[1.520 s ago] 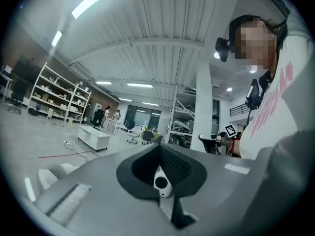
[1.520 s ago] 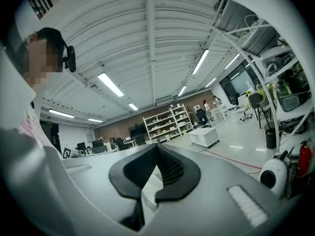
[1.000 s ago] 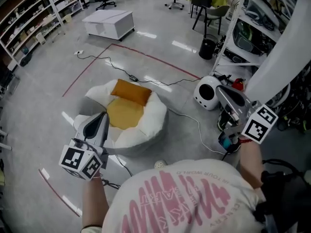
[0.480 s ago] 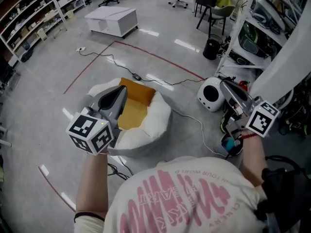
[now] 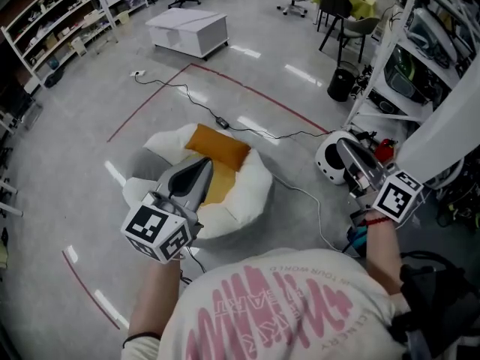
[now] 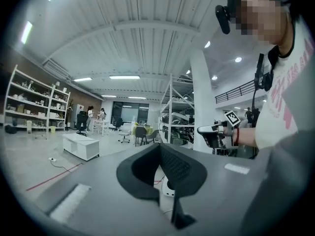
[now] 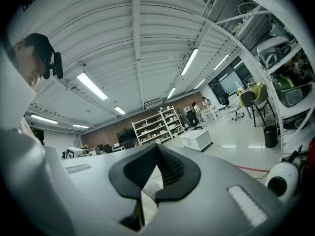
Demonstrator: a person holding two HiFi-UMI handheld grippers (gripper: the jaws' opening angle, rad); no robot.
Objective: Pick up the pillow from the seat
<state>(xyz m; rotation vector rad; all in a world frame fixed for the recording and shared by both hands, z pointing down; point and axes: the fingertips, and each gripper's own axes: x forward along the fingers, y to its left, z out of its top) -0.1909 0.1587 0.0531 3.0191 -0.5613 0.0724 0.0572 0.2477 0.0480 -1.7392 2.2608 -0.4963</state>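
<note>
An orange pillow [image 5: 219, 144] leans on the back of a white beanbag seat [image 5: 247, 184] on the floor in the head view, with a yellow cushion under it. My left gripper [image 5: 205, 163] is held up in front of the seat, covering part of the yellow cushion, its tip just below the pillow. Its jaws are shut with nothing in them [image 6: 160, 147]. My right gripper [image 5: 342, 144] is off to the right of the seat, beside a white round device, also shut and empty [image 7: 157, 148]. Neither gripper view shows the pillow.
A white round device [image 5: 330, 160] sits right of the seat, with black cables [image 5: 304, 195] trailing over the floor. A red tape line [image 5: 247, 90] curves behind the seat. A low white cabinet [image 5: 187, 30] stands at the back, shelves [image 5: 60, 21] on the left, metal racks [image 5: 420, 51] on the right.
My left gripper has risen from the lower left and moved right, so it now lies over the seat's front. The right gripper has hardly moved. Both stayed shut.
</note>
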